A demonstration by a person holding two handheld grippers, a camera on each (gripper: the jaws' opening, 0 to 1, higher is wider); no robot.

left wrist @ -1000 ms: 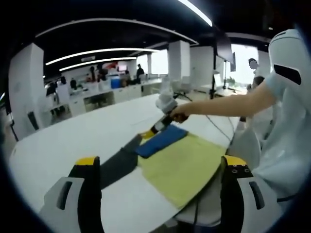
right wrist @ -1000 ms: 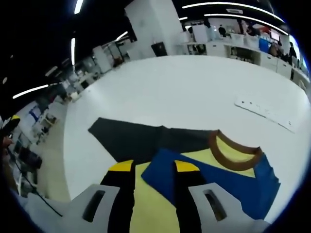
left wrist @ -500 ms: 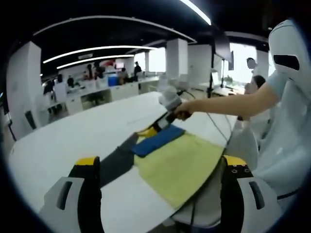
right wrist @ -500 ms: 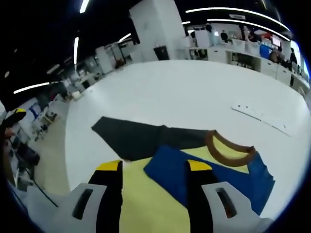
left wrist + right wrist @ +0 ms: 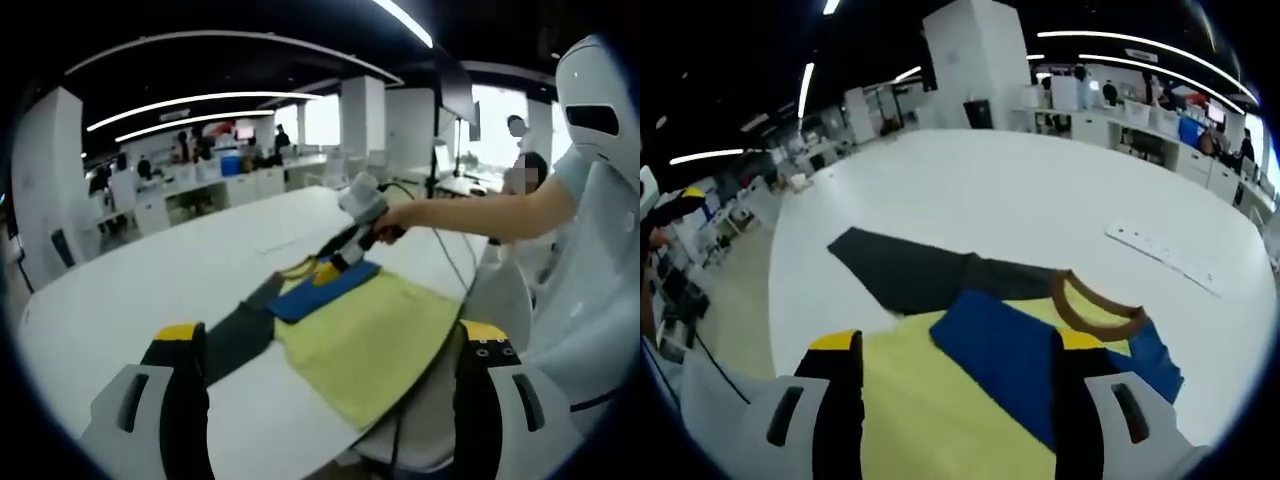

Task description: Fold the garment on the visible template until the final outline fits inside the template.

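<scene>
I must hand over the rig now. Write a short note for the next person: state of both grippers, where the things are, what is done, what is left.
Left gripper: open, holds nothing, hanging above the near table edge.
Right gripper: open over the blue sleeve, near the brown collar; whether a jaw touches the cloth is unclear.
Yellow shirt: flat on the table, the blue sleeve folded in across it. Dark template: partly under the shirt, sticking out on one side.
Done: the one sleeve fold.
Left: fold the rest until the outline fits the template.
</scene>
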